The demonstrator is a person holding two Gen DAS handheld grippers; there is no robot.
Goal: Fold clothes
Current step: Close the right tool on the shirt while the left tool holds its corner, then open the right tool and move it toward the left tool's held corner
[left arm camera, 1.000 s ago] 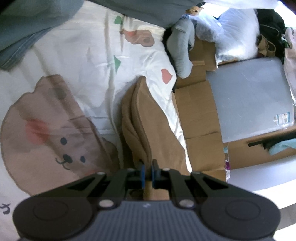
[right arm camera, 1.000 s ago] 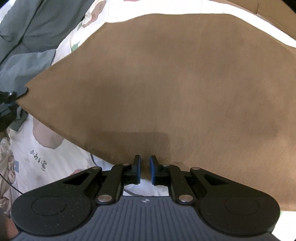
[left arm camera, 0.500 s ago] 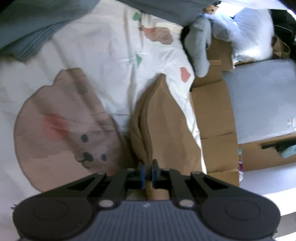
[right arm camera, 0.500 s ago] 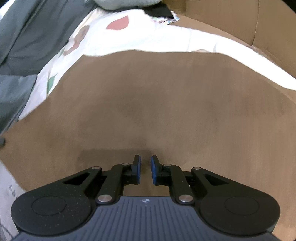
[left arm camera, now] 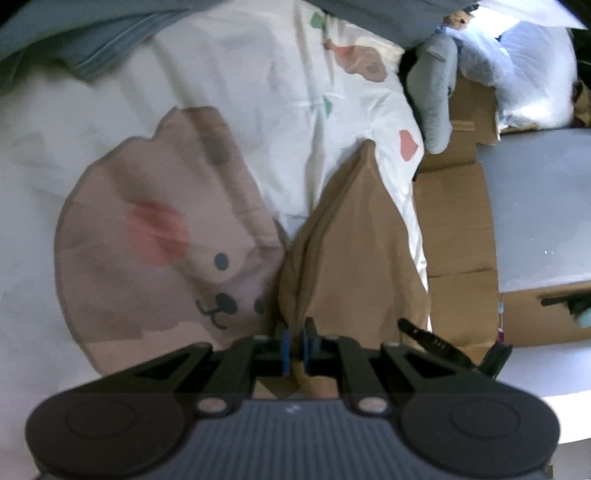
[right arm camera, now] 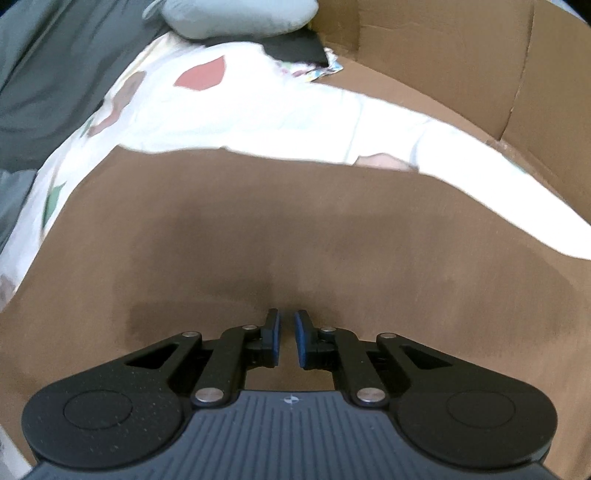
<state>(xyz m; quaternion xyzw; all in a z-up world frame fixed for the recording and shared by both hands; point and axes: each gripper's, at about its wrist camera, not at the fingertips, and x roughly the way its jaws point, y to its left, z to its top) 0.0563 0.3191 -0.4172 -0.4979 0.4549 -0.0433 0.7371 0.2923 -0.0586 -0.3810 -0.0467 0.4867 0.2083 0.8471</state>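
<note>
Garment: a brown cloth [left arm camera: 351,236] lies on a white bedsheet [left arm camera: 229,96] printed with a cartoon bear, close to the bed's edge beside cardboard boxes [left arm camera: 454,236].
Left gripper: the left gripper [left arm camera: 294,345] has its blue pads nearly together, pinching a bunched edge of the brown cloth; the fabric rises in a fold straight out of the jaws.
Right gripper: the right gripper [right arm camera: 287,339] sits low over a broad, flat spread of the same cloth [right arm camera: 295,236]. Its jaws show a narrow gap, and nothing is visibly caught between the pads; whether a thin layer is nipped at the tips I cannot tell, since the fabric there is in shadow.
Done so far: the cloth looks doubled at least once, with stacked layers showing along the left-hand edge in the left wrist view, and the surface under the right gripper looks smooth.
Left to do: the held edge is not yet laid down and released, so this fold seems unfinished; a further fold to make a compact bundle probably remains.
Other clothes: grey garments [left arm camera: 74,33] lie bunched at the far side of the bed, seemingly unfolded.
Overall progress: early to middle, by my reading.
</note>
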